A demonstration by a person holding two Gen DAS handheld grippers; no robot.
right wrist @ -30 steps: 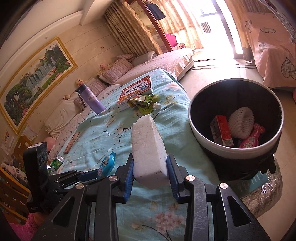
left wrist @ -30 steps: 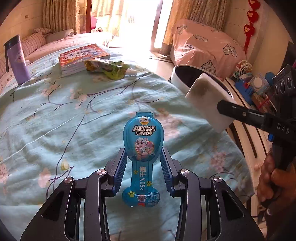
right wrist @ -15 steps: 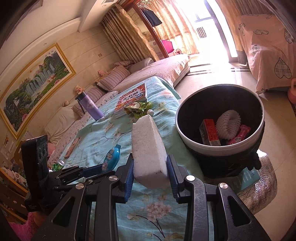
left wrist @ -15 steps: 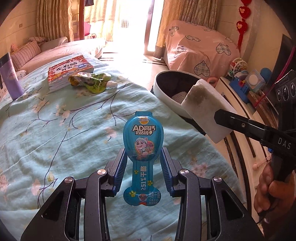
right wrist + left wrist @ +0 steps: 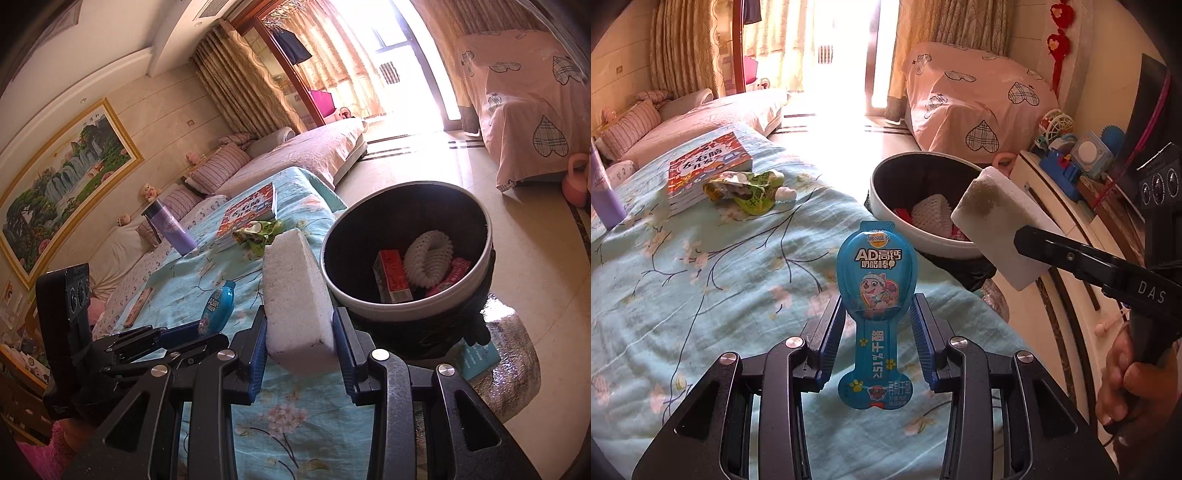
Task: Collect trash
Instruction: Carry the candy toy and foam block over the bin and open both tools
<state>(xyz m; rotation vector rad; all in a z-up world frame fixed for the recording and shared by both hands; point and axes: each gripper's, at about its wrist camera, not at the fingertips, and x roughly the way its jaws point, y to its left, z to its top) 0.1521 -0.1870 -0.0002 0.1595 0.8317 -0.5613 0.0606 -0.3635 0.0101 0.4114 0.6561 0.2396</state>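
Your left gripper [image 5: 877, 317] has its fingers clamped on the narrow neck of a blue cheese-stick wrapper [image 5: 876, 295], which stands upright above the flowered bed cover [image 5: 701, 277] near the bed's right edge. Your right gripper [image 5: 299, 328] has its fingers pressed against both sides of a white foam block [image 5: 295, 291], held on edge — in the left wrist view the same block [image 5: 1001, 225] hangs just in front of the trash bin [image 5: 882, 192]. The bin [image 5: 340, 291] stands on the floor just beside the bed's right edge and already holds a red carton [image 5: 393, 275], a white foam net [image 5: 428, 258] and a pink wrapper [image 5: 452, 275]. Near the bed's far edge a crumpled green wrapper [image 5: 753, 188] lies against a picture book [image 5: 705, 170], with a purple bottle [image 5: 170, 227] standing to their left. Your right hand [image 5: 1134, 373] grips the handle at the lower right.
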